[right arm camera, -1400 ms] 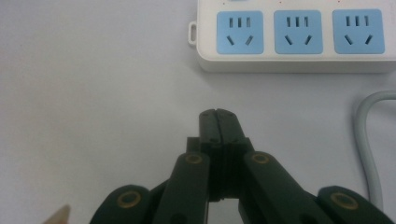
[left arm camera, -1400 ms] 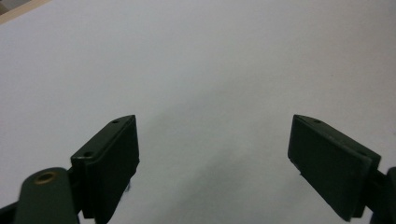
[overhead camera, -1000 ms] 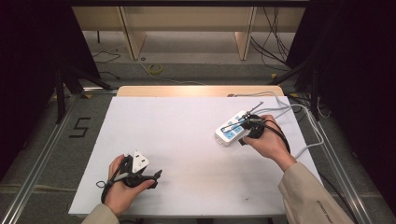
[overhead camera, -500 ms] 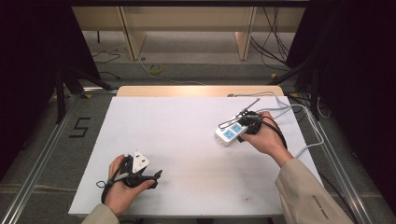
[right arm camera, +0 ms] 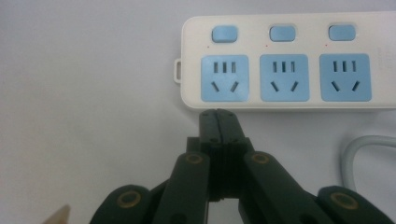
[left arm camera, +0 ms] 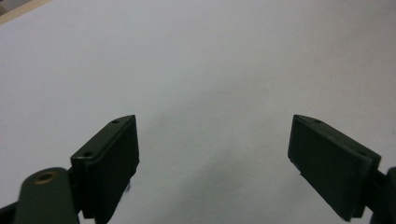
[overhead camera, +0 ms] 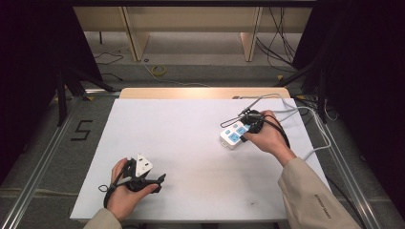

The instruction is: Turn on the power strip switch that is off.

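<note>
Right hand [overhead camera: 267, 136]: reaches in from the table's right side, forearm in a beige sleeve, holding the right gripper [right arm camera: 217, 114] low over the white table [overhead camera: 191, 143]. Jaws pressed together with nothing between; tips just beside the near long edge of the power strip [right arm camera: 285, 60].

Power strip: white body, three blue sockets in a row, a blue switch above each, grey cable [right arm camera: 369, 156] trailing off; lies flat at the table's right, far half.

Left hand [overhead camera: 126, 188]: rests at the near left edge with the left gripper [left arm camera: 215, 154], jaws wide apart, empty.
</note>
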Tool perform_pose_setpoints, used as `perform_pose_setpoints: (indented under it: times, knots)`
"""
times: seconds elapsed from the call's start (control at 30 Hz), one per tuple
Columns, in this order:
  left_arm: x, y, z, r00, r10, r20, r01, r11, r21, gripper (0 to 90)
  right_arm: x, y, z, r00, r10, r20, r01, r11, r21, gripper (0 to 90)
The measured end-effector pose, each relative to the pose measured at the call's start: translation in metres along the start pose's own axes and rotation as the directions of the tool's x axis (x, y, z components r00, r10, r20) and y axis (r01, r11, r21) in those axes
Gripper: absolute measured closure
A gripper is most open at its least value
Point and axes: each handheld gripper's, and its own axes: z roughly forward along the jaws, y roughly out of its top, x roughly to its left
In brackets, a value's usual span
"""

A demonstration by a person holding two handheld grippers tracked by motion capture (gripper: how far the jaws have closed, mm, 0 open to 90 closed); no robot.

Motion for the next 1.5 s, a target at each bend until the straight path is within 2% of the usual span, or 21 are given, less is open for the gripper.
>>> perform_pose_setpoints:
  times: [1.07, 1.5]
  knots:
    - [-0.001, 0.0, 0.0, 1.0, 0.005, 0.003, -0.005, 1.0, 0.001, 16.1, -0.007, 0.026, 0.012, 0.9998, 0.018, 0.002, -0.018, 0.9998, 0.011, 90.0]
    - [-0.001, 0.0, 0.001, 0.9999, 0.01, 0.004, -0.01, 0.9999, -0.001, 16.2, -0.012, 0.036, 0.017, 0.9992, 0.039, 0.005, -0.039, 0.9992, 0.012, 90.0]
